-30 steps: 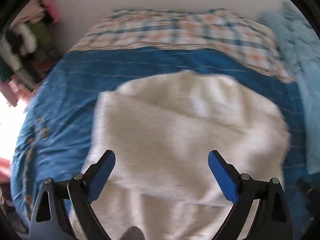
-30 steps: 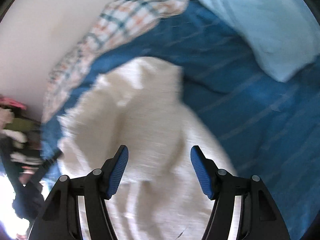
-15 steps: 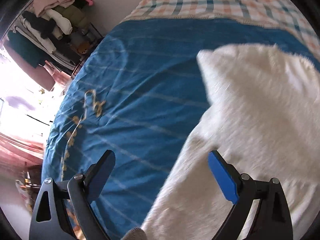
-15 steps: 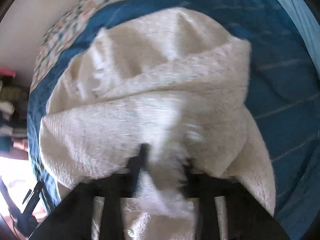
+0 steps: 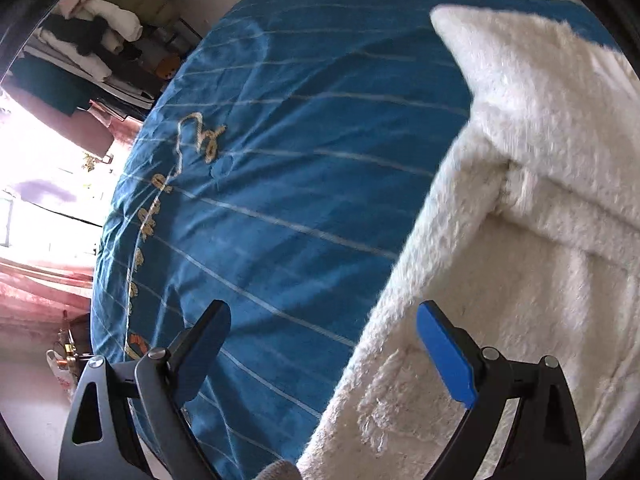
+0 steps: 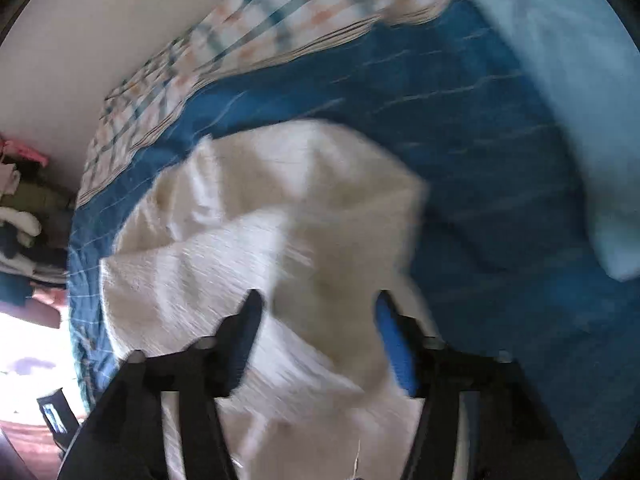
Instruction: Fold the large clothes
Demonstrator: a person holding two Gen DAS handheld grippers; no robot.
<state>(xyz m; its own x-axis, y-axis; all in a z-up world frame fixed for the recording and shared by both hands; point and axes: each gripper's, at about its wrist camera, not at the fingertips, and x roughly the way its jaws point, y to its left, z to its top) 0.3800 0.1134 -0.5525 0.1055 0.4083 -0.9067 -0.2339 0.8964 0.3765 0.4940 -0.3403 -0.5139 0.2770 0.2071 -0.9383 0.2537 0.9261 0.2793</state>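
A large fluffy cream garment (image 5: 532,216) lies on a blue striped bedspread (image 5: 280,168), partly folded over itself. In the left wrist view my left gripper (image 5: 322,340) stands open above the garment's left edge, one finger over the bedspread, the other over the fleece, nothing between them. In the right wrist view, which is blurred, the same garment (image 6: 256,232) fills the middle. My right gripper (image 6: 318,324) hovers over its near part with its jaws opening; the pads press on nothing.
A checked pillow (image 6: 256,20) lies along the wall at the bed's far side, and a pale blue quilt (image 6: 568,80) is on the right. Piled clothes on a rack (image 5: 100,32) stand past the bed's left edge, beside a bright window.
My left gripper swung left from over the garment's middle to its left edge and sank lower. My right gripper shut on a bunch of the fleece, then let go and drew back.
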